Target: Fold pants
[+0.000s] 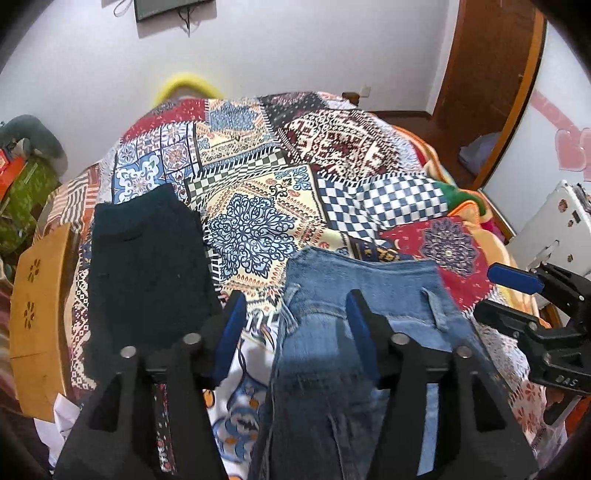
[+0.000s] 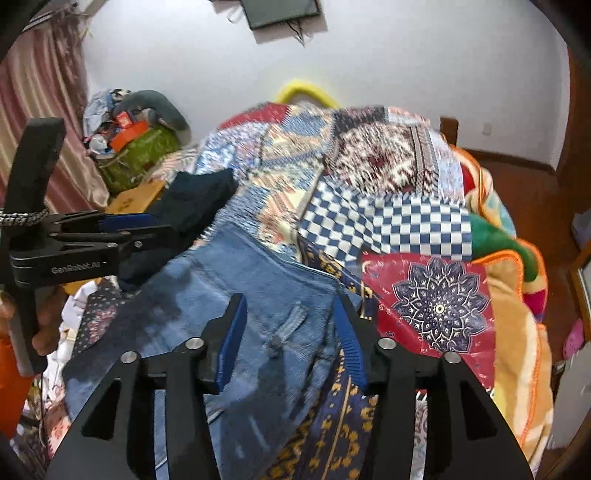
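Lying on the bed's patchwork quilt (image 1: 258,177), the blue jeans (image 1: 332,332) spread beneath both grippers. Left gripper (image 1: 293,314) and right gripper (image 2: 291,317) both stand parted, pads off the denim. Dark folded pants (image 1: 147,266) lie left of the left gripper.

A bed is covered by a patchwork bedspread (image 1: 258,177). A dark folded garment (image 1: 147,266) is laid on its left part, beside a wooden board (image 1: 40,306). A green bag (image 2: 142,155) is seen against the wall, under a mounted screen (image 2: 282,13).
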### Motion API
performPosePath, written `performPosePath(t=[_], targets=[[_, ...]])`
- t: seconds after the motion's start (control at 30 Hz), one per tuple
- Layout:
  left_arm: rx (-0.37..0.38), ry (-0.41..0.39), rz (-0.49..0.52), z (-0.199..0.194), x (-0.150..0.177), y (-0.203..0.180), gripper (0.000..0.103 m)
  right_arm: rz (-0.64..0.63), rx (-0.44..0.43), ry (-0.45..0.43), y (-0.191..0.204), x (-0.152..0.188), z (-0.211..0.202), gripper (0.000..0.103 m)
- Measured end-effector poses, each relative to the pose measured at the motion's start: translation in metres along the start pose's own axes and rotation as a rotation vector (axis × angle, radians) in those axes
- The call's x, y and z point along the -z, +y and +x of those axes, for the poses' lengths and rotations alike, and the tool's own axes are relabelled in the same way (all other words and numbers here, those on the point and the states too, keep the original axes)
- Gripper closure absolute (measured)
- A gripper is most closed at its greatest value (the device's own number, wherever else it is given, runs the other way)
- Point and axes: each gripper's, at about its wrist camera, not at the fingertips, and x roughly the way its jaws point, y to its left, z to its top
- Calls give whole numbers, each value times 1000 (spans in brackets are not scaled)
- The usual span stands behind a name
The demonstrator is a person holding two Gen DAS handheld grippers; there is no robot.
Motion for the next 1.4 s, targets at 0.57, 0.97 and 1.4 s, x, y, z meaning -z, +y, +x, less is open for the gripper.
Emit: performPosePath(t=[0.57,0.97,1.4], targets=[[-41,106,76,25,68,5,16,-101,-11,178,27,57,25,29],[-35,106,-11,-6,118,44,13,-19,1,167,13,85,-2,27],[-37,77,-96,-21,115,62,13,78,-4,94,8,81,-20,27]])
